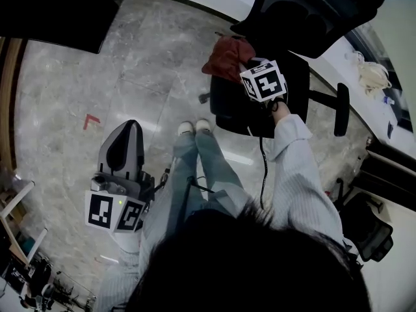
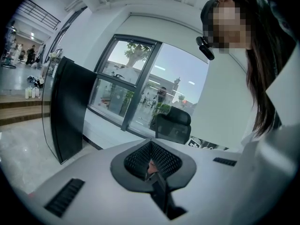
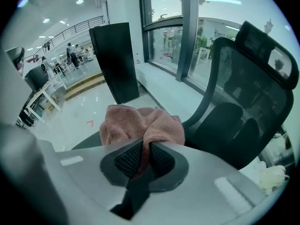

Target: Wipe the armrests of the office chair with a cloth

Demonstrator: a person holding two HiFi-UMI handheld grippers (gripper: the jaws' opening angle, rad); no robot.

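From the head: holds a crumpled reddish-pink terry cloth (image 1: 226, 56) in the right gripper (image 1: 250, 70), over the far left side of the black mesh office chair (image 1: 260, 112); hangs the left gripper (image 1: 129, 132) low at left, beside the trouser leg (image 1: 185, 168). Along the left gripper: shows jaws pressed together, gripping nothing. Along the right gripper: shows jaws pinched tight on the cloth, with the chair's backrest (image 3: 243, 102) at right

Left gripper (image 2: 151, 167) low at the side, jaws together, right arm stretched forward, right gripper (image 3: 145, 150) clamped on cloth (image 3: 140, 123)
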